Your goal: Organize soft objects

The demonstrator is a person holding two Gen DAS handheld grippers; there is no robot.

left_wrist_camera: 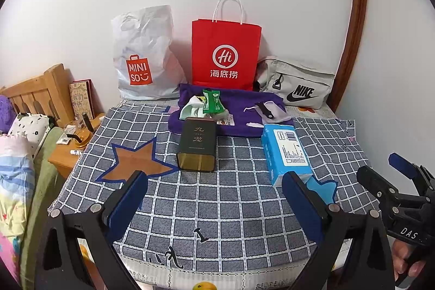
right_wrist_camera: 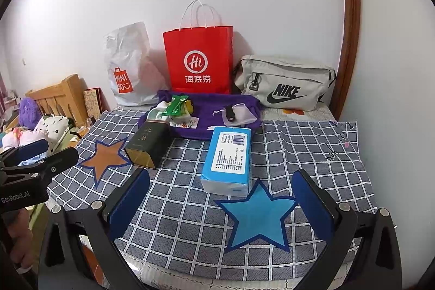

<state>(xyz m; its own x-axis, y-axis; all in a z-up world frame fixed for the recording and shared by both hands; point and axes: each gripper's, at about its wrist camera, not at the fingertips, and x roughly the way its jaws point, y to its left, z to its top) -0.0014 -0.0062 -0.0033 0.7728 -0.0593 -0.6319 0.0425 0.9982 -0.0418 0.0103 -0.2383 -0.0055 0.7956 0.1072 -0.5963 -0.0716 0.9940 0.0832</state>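
On the checked cloth lie a blue tissue pack [left_wrist_camera: 286,152] [right_wrist_camera: 228,158], a dark tin box on its side [left_wrist_camera: 197,144] [right_wrist_camera: 148,144], and a purple cloth [left_wrist_camera: 239,113] [right_wrist_camera: 206,113] with a green packet [left_wrist_camera: 213,101] [right_wrist_camera: 176,105] and a pale drawstring pouch [left_wrist_camera: 267,110] [right_wrist_camera: 236,114] on it. My left gripper [left_wrist_camera: 214,197] is open and empty above the cloth, near the tin and tissue pack. My right gripper [right_wrist_camera: 223,197] is open and empty, just short of the tissue pack, over a blue star patch [right_wrist_camera: 258,219].
Against the wall stand a white Miniso bag [left_wrist_camera: 141,53] [right_wrist_camera: 127,64], a red paper bag [left_wrist_camera: 225,50] [right_wrist_camera: 199,59] and a grey Nike bag [left_wrist_camera: 296,83] [right_wrist_camera: 285,82]. A wooden headboard [left_wrist_camera: 35,91], a nightstand [left_wrist_camera: 69,154] with clutter and bedding [left_wrist_camera: 13,167] are at left. A wooden door frame [left_wrist_camera: 356,18] is at right.
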